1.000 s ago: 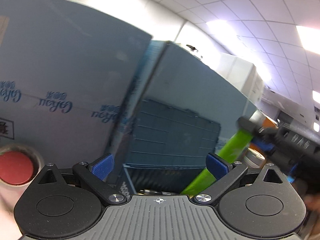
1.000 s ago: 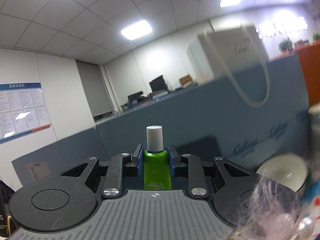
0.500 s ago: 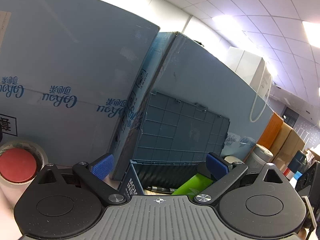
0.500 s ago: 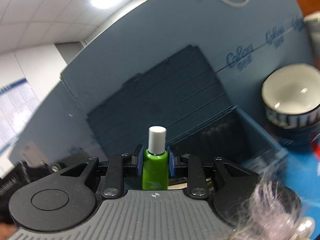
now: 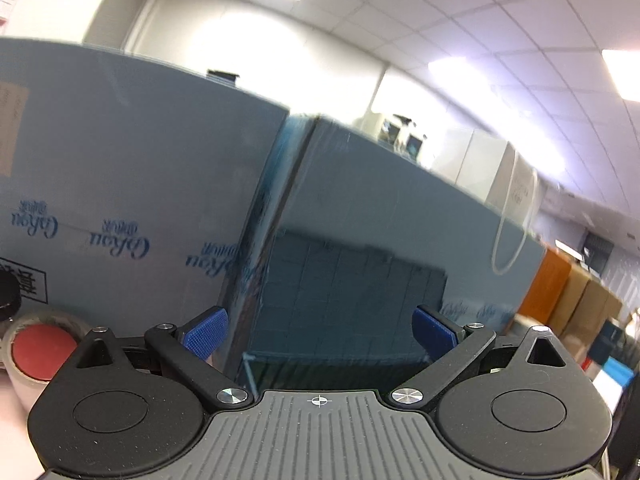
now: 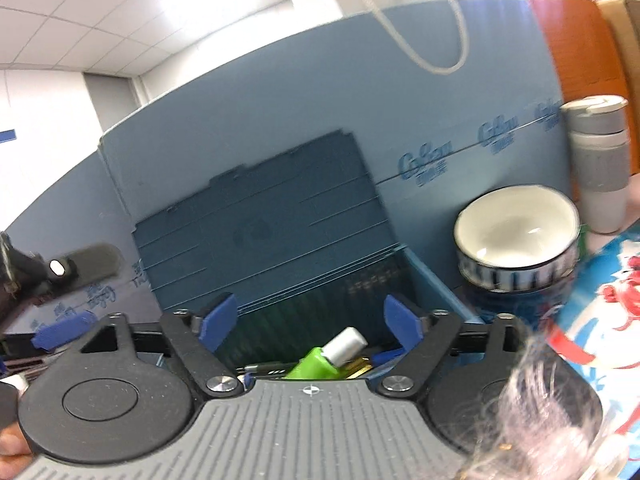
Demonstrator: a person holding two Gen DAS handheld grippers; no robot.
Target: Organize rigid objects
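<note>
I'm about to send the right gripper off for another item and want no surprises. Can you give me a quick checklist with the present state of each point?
1. Right gripper let go: ok. Its jaws have just been opening and stand wide, the pads clear of the green bottle.
2. Bottle inside the blue crate: ok, it lies tilted among pens.
3. Bottle settled and at rest: cannot tell.
4. Left gripper free: ok, open with nothing between its pads.
5. Bowl and flask to the right of the crate undisturbed: ok, both upright.
6. Way back out of the crate clear: cannot tell; the gripper body hides the near rim.
</note>
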